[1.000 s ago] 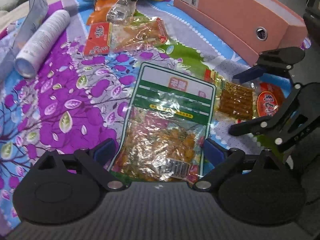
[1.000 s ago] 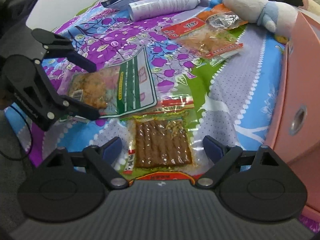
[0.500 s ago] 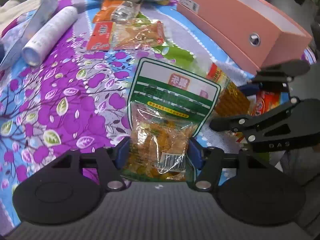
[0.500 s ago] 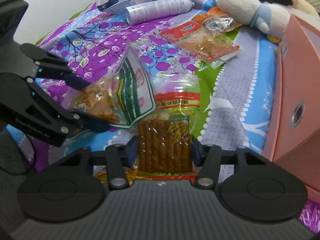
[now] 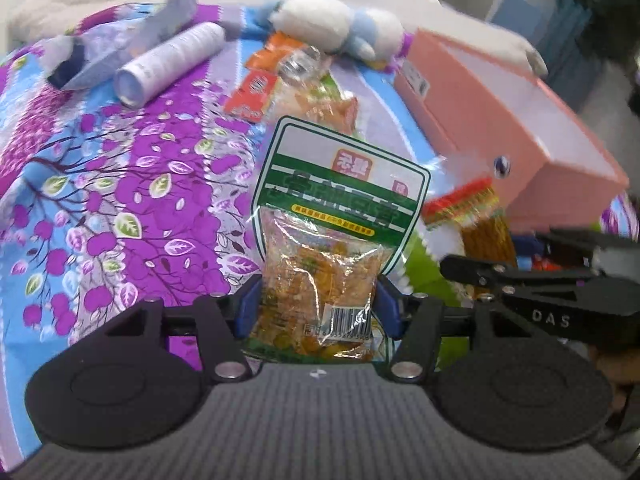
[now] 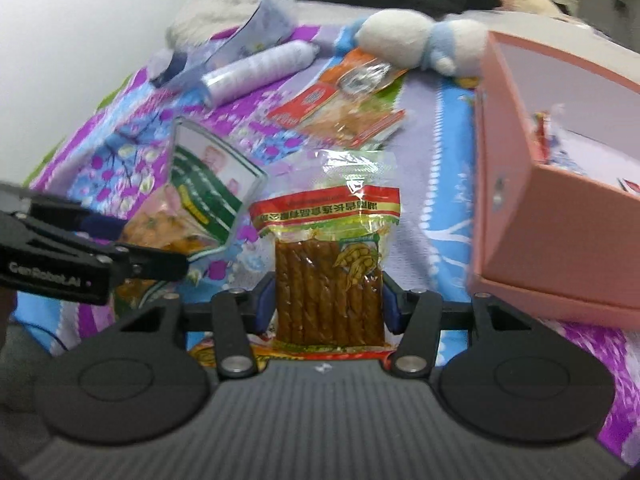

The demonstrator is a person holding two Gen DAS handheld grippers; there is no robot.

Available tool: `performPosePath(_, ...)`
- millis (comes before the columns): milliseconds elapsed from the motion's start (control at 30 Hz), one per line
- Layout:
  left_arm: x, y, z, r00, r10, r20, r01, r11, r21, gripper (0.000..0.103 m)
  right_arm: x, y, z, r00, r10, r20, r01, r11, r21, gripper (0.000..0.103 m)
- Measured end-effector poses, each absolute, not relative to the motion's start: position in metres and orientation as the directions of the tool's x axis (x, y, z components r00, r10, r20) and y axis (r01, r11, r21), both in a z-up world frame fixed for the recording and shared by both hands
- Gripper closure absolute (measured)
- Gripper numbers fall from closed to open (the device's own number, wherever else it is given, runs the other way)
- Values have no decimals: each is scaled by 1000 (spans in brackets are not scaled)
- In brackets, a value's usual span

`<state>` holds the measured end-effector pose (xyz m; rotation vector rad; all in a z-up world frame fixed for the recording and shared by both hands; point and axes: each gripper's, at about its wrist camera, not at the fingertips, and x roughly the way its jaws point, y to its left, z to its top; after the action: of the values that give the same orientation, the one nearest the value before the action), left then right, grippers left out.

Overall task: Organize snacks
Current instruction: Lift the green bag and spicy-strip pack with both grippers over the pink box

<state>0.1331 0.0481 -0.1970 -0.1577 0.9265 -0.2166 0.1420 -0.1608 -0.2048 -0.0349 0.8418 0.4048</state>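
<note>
1. Two grippers are seen pointing down and forward over a flower-printed bedsheet (image 5: 120,184), each with a snack packet between its blue pads.
2. The left gripper (image 5: 318,308) is clamped on the lower part of the green-and-white snack packet (image 5: 340,200); the packet is squeezed in from both sides and stands up from the fingers, its top tilted toward the far side.
3. The right gripper (image 6: 328,304) is pinched on the packet of brown sticks (image 6: 328,248), which is likewise held upright, its red band above the fingers.
4. In the right wrist view the left gripper is seen at the left edge with its packet; in the left wrist view the right gripper is seen at the right edge, just beside the left one.
5. A pink box (image 6: 560,208) stands open to the right of both packets, with some wrappers inside.
6. Farther off on the sheet lie a red-and-clear snack packet (image 5: 296,100), an orange packet (image 5: 276,52) behind it, a white cylinder (image 5: 172,62) on its side and a white-and-blue plush toy (image 5: 340,28).
7. The box contents are cut off by its wall and blurred; they may be snacks, but this cannot be told.
8. The bottom edges of both held packets are hidden behind the gripper bodies.
</note>
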Motion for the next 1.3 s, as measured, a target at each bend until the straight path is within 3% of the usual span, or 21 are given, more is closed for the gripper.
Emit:
performPosePath(167,120,44,-172,636,-241,-733,51,961,-272,39,126,-173,-180,641,323,-697,-309,939,150,48)
performPosePath(500,97,26,-136,678,-263,-686,67,952,-298,39,99,-186,-141,703,323,-634,-275,945,178,48)
performPosePath(867,91,-10,-109,681,-334,-651,150,935,-322,39,74,-221,-105,773,269,-574,-200,963,181,48)
performPosePath(1300,145,-77,-96,670,-408,-620,290,913,-287,39,97,-271,-99,823,180,-539,-107,980,165,48)
